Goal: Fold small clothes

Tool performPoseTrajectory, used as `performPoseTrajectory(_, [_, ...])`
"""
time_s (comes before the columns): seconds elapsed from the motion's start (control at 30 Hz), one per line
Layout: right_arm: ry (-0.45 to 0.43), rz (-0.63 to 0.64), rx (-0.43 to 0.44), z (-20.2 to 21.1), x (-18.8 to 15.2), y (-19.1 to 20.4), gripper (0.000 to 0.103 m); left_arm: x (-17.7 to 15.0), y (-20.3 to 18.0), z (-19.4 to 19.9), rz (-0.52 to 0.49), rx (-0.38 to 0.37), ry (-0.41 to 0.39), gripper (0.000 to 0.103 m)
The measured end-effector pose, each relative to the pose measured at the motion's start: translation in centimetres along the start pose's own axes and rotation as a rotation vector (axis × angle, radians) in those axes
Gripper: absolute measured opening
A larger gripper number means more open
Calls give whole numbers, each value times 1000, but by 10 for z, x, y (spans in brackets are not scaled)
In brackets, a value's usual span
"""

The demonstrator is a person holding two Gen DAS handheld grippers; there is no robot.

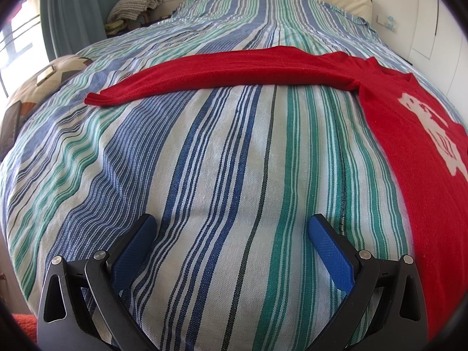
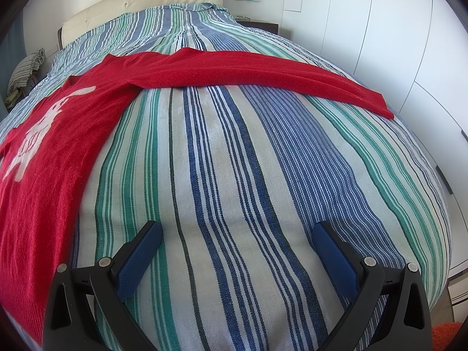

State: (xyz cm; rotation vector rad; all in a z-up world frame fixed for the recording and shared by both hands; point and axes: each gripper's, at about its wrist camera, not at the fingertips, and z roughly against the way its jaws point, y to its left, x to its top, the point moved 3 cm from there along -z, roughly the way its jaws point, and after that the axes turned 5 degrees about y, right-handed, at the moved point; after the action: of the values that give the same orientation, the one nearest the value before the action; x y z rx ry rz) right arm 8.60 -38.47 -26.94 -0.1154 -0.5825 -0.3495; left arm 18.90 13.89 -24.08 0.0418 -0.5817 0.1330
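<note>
- Red sweater lies flat on the striped bedspread, front print up, both sleeves stretched straight out; judged laid out ready for folding.
- Left gripper: jaws wide, empty, over bare bedspread beside the sweater's body.
- Right gripper: jaws wide, empty, likewise short of the garment.
- No fold begun.

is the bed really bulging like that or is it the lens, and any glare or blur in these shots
Lens: in both wrist views the fisheye bows the striped bedspread into a dome and darkens the corners. Left wrist view: the window at far left is blown out. Right wrist view: even light, no glare. The red sweater stays sharp in both.
</note>
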Motion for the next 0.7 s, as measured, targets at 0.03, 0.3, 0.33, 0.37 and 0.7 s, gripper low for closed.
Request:
performPoseTrajectory(0.03, [0, 0, 0, 0, 0, 0, 102, 0, 0, 0, 0, 0, 0, 102])
performPoseTrajectory(0.3, [-1, -1, 0, 0, 0, 0, 102, 0, 0, 0, -1, 1, -1, 102])
performPoseTrajectory(0.33, [-1, -1, 0, 0, 0, 0, 102, 0, 0, 0, -1, 1, -1, 102])
performPoseTrajectory(0.37, [-1, -1, 0, 0, 0, 0, 102, 0, 0, 0, -1, 1, -2, 102])
performPoseTrajectory(0.7, [85, 15, 33, 2, 8, -2, 101, 0, -1, 3, -12, -12, 33, 103])
